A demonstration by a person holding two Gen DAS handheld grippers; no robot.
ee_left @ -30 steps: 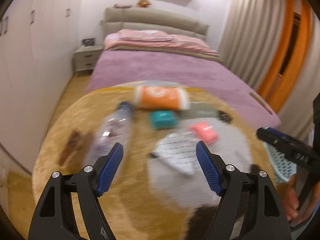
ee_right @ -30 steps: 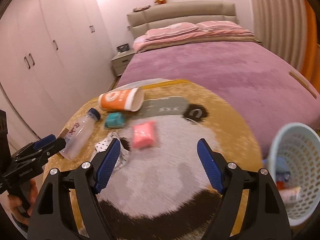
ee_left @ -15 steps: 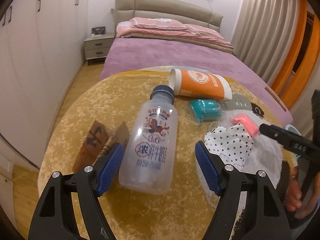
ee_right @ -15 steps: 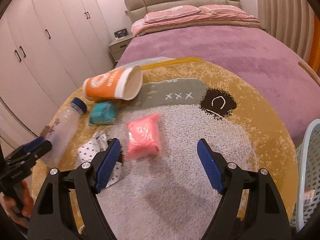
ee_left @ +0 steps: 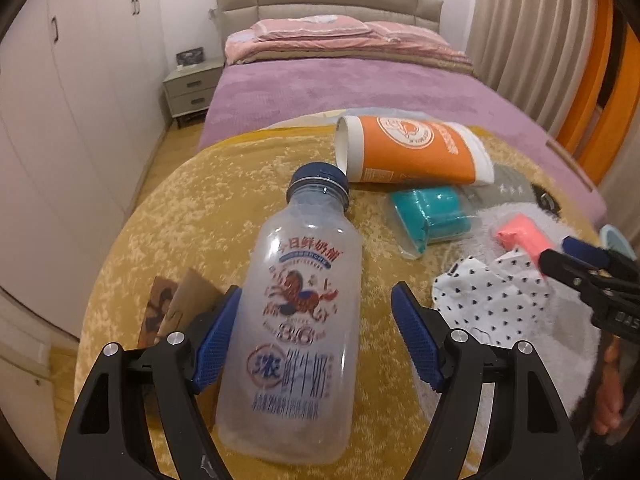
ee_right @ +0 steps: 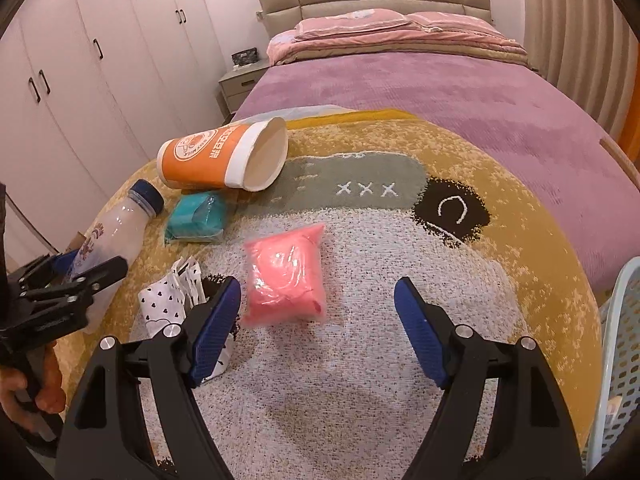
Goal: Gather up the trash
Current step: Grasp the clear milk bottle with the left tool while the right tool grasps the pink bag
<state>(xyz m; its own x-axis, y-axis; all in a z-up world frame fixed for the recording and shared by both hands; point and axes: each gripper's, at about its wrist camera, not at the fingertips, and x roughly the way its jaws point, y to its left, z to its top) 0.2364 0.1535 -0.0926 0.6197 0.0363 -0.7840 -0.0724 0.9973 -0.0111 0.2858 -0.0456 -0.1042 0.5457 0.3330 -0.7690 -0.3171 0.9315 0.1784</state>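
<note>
A clear plastic milk bottle (ee_left: pixel 304 312) with a blue cap lies on the yellow rug. My left gripper (ee_left: pixel 317 292) is open and straddles its lower half, with a gap at the right pad. A pink plastic packet (ee_right: pixel 286 280) lies on the rug's grey patch. It sits just ahead of my open right gripper (ee_right: pixel 318 284), nearer the left finger, and the pads are off it. An orange paper cup (ee_right: pixel 224 160) lies on its side, with a teal packet (ee_right: pixel 196 216) beside it. A polka-dot wrapper (ee_right: pixel 168 300) lies by my right gripper's left finger.
A brown wrapper (ee_left: pixel 176 304) lies left of the bottle. A pale blue mesh basket (ee_right: pixel 624 360) stands at the rug's right edge. The purple bed (ee_right: pixel 440 88) is behind the rug, and white wardrobes (ee_right: pixel 80 60) are on the left. A hand (ee_right: pixel 24 392) holds the left gripper.
Both grippers have come down closer to the rug. The left one swung over to the bottle, which now lies between its fingers. The right one closed in on the pink packet.
</note>
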